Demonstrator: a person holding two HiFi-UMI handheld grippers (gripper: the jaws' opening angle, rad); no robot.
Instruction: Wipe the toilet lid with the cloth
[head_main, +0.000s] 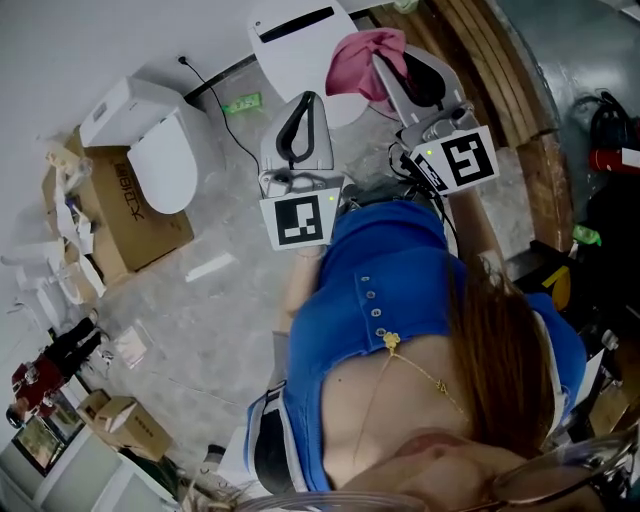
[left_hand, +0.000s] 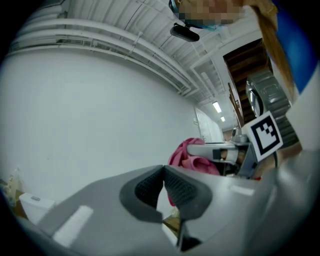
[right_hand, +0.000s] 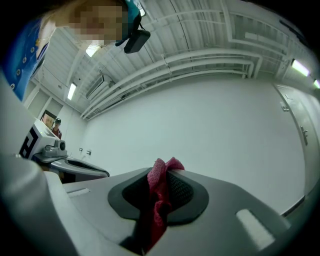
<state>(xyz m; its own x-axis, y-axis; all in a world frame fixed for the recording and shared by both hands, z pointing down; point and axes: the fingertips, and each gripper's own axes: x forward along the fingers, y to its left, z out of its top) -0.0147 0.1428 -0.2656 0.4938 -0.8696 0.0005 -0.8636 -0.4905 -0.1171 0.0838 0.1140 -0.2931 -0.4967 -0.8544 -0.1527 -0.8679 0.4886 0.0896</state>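
white wall (right_hand: 210, 125), cloth (right_hand: 159, 192) half between jaws

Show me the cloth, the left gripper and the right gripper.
cloth (head_main: 350, 62): head view, middle of the pink bunch.
left gripper (left_hand: 163, 175): left gripper view, where the closed jaw tips meet.
right gripper (right_hand: 161, 177): right gripper view, between the jaw tips, clamped on the cloth.

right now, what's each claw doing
Left claw: closed, nothing in it.
Right claw: closed on the pink cloth.
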